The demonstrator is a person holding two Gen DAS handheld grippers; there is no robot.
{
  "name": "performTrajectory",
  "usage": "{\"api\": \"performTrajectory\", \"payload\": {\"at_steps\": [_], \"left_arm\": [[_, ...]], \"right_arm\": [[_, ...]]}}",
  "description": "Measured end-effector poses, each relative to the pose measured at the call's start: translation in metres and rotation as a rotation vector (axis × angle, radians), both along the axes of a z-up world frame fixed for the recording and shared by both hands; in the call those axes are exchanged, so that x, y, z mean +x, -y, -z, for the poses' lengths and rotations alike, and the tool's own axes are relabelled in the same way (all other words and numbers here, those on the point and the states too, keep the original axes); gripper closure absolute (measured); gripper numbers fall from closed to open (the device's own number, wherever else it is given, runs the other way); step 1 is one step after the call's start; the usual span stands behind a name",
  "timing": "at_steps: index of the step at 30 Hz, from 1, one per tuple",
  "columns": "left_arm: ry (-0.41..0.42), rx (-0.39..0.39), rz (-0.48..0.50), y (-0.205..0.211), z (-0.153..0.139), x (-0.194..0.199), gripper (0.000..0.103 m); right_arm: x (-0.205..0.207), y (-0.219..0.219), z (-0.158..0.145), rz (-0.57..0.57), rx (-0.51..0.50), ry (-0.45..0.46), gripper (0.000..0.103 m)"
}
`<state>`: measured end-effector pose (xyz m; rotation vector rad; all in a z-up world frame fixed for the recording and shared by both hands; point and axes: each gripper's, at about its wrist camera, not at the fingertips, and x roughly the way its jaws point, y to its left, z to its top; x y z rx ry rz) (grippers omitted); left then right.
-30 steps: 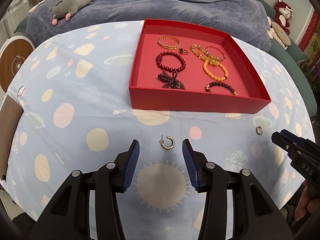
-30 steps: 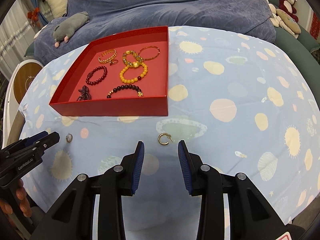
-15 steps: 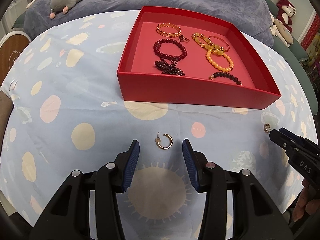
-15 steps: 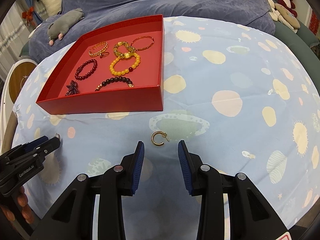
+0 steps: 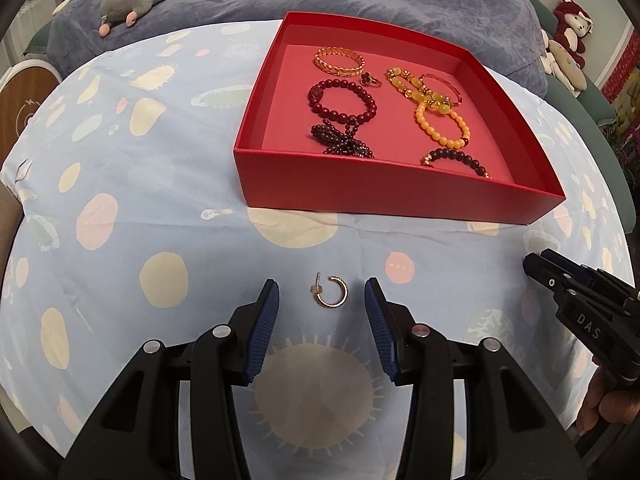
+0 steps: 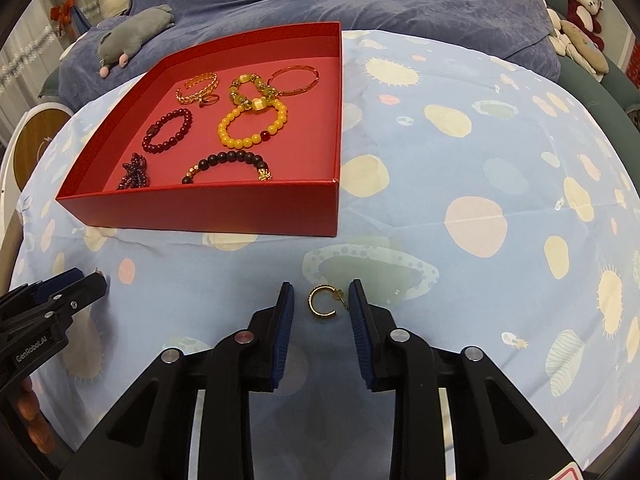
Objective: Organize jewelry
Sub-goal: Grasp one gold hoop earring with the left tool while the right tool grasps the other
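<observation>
Right gripper [image 6: 320, 304] jaws are closing around the gold earring [image 6: 322, 301], narrower than before (left gripper [image 5: 322, 306] jaws stay apart).

The right hand-held gripper [image 6: 322, 300] points down at the patterned blue cloth [image 6: 480, 168], its jaws closing around a gold hoop earring [image 6: 321, 302] lying between them — the right pad touches or nearly touches its post. Beyond sits a red tray [image 6: 240, 210] of bracelets; the left hand-held gripper [image 6: 86, 284] shows at the lower left.
</observation>
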<state>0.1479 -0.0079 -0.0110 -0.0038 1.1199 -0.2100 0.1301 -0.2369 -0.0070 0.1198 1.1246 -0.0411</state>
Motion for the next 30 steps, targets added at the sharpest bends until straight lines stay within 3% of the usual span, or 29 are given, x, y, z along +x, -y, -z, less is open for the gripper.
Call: {"api": "performTrajectory", "payload": {"at_steps": [4,6,12,21,30], "left_arm": [[0.004,0.006,0.004,0.001,0.0,0.0,0.062],[0.006,0.007,0.013,0.002,0.0,0.001,0.072],[-0.007,-0.015,0.017,0.001,-0.001,0.004,0.085],[-0.003,-0.013,0.038,0.006,-0.005,0.001,0.085],[0.037,-0.032,0.042,0.011,-0.04,-0.003,0.085]], "right_arm": [[-0.002,0.001,0.0,0.004,0.011,-0.001,0.085],[-0.002,0.001,0.0,0.006,0.015,-0.002,0.085],[-0.003,-0.001,-0.001,0.004,0.034,-0.007,0.085],[-0.009,-0.006,-0.007,0.0,0.065,-0.003,0.085],[-0.014,-0.018,-0.042,-0.026,0.082,0.062,0.085]]}}
